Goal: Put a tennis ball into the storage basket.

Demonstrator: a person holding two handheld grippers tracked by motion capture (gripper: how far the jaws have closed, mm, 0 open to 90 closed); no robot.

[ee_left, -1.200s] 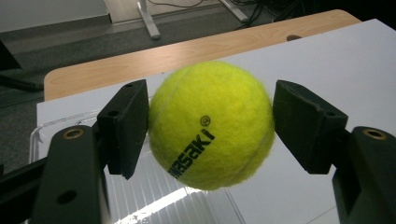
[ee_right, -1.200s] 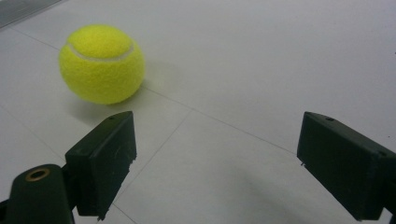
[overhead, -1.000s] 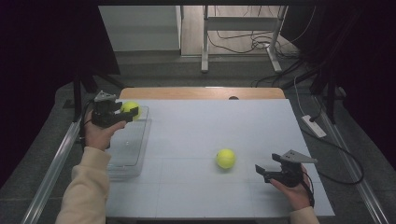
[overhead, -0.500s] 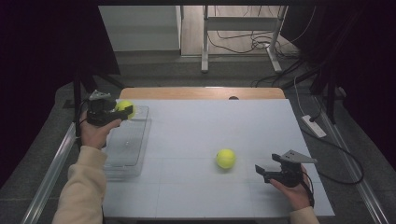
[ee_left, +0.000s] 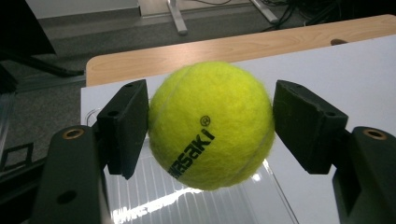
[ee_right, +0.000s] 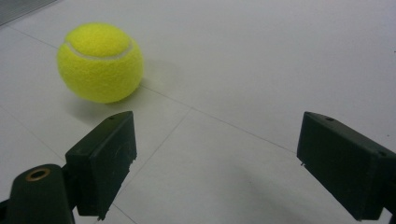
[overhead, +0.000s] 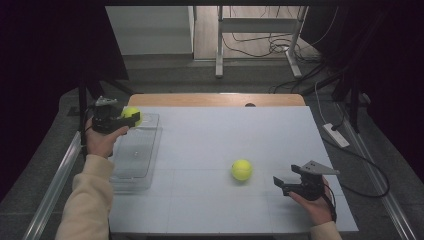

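Observation:
A yellow tennis ball (overhead: pixel 131 114) with black lettering (ee_left: pixel 210 126) is clamped between the black jaws of my left gripper (overhead: pixel 129 119), which is shut on it. The ball hangs over the far end of a clear plastic tray (overhead: pixel 135 160) at the table's left side. A second yellow tennis ball (overhead: pixel 241 169) lies on the white tabletop right of centre. My right gripper (overhead: pixel 281 186) stands open a short way to its right, near the front edge. In the right gripper view that ball (ee_right: pixel 100 63) rests beyond the left jaw, and nothing is between the jaws of my right gripper (ee_right: pixel 215 154).
The white mat (overhead: pixel 225 135) covers a wooden table whose bare far edge (overhead: pixel 215 99) shows behind it. A metal rail (overhead: pixel 55 185) runs along the left side. Cables and a power strip (overhead: pixel 336 135) lie on the floor to the right.
My left gripper has shifted slightly to the left with the ball still in it. The right gripper and the ball on the table have stayed where they were.

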